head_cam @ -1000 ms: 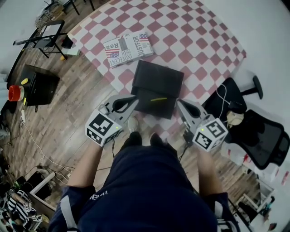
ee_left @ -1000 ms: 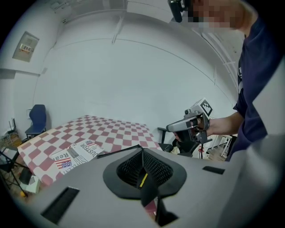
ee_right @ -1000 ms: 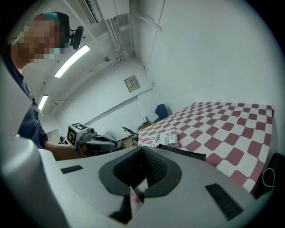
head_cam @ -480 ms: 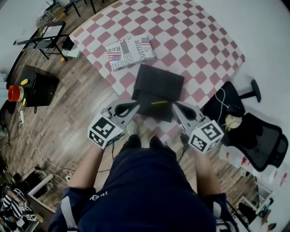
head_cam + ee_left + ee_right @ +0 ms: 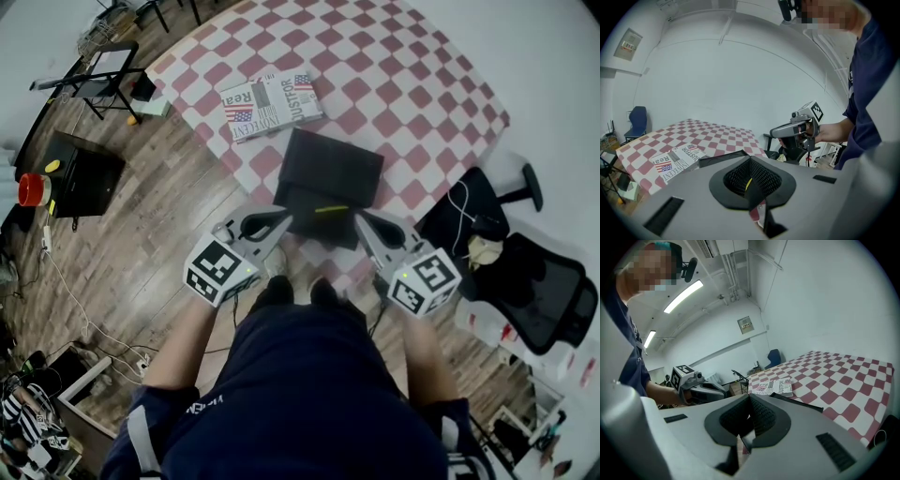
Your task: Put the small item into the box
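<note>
A black box (image 5: 333, 169) lies on the red-and-white checkered mat (image 5: 412, 84), and a thin yellow item (image 5: 330, 209) rests on its near part. My left gripper (image 5: 284, 222) is shut just left of the box's near edge, apart from the yellow item. My right gripper (image 5: 360, 221) is shut just right of that edge. In the left gripper view the jaws (image 5: 750, 160) meet at a point over the box (image 5: 717, 158), with a yellow sliver (image 5: 748, 183) in the slit behind them. In the right gripper view the gripper (image 5: 749, 397) is closed, with nothing in it.
A folded newspaper (image 5: 272, 101) lies on the mat beyond the box. A black office chair (image 5: 548, 281) stands to the right. A black case (image 5: 82, 173), a red object (image 5: 33, 190) and a folding stand (image 5: 98, 75) sit on the wooden floor at left. My shoes (image 5: 295, 289) are just below the grippers.
Both grippers have drawn a little closer together at the box's near edge. The yellow item has not moved on the box.
</note>
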`<state>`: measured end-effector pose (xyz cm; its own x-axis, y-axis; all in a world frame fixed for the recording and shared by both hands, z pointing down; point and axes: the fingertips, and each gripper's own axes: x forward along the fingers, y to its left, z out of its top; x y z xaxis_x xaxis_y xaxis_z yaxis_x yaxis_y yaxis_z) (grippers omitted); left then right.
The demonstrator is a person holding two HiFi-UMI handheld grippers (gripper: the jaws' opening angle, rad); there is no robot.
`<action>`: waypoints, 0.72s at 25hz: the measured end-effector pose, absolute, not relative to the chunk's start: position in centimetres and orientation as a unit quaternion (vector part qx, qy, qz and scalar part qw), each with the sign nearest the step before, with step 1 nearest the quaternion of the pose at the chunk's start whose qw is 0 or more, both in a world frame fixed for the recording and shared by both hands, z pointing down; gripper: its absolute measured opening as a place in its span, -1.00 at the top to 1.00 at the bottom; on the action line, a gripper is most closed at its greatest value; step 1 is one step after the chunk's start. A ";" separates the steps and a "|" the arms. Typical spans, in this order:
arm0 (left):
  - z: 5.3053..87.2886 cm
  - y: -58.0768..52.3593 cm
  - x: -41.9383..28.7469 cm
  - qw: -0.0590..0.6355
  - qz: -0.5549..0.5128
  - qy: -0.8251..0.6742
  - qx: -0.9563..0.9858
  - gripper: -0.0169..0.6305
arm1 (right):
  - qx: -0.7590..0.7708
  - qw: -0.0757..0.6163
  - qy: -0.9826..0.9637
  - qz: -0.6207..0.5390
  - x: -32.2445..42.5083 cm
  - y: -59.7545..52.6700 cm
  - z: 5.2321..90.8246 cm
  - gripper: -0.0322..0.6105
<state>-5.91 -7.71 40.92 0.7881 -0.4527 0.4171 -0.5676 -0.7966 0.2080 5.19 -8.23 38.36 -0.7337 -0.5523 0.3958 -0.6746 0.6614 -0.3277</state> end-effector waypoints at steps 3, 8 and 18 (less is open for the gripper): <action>41.0 -7.6 -5.8 0.163 0.177 -0.274 0.931 0.84 | 0.338 0.133 -0.903 0.231 5.2 -8.0 38.5 0.85; 40.9 -7.3 -5.4 0.162 0.178 -0.272 0.932 0.84 | 0.337 0.134 -0.903 0.229 5.2 -7.7 38.6 0.85; 40.6 -7.2 -4.7 0.158 0.178 -0.270 0.933 0.84 | 0.336 0.138 -0.904 0.224 5.8 -7.3 38.6 0.85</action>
<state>-4.68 -7.24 40.58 0.7912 -0.4474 0.4169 -0.5595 -0.8048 0.1981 5.78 -7.31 38.58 -0.7359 -0.5457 0.4009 -0.6698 0.6736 -0.3125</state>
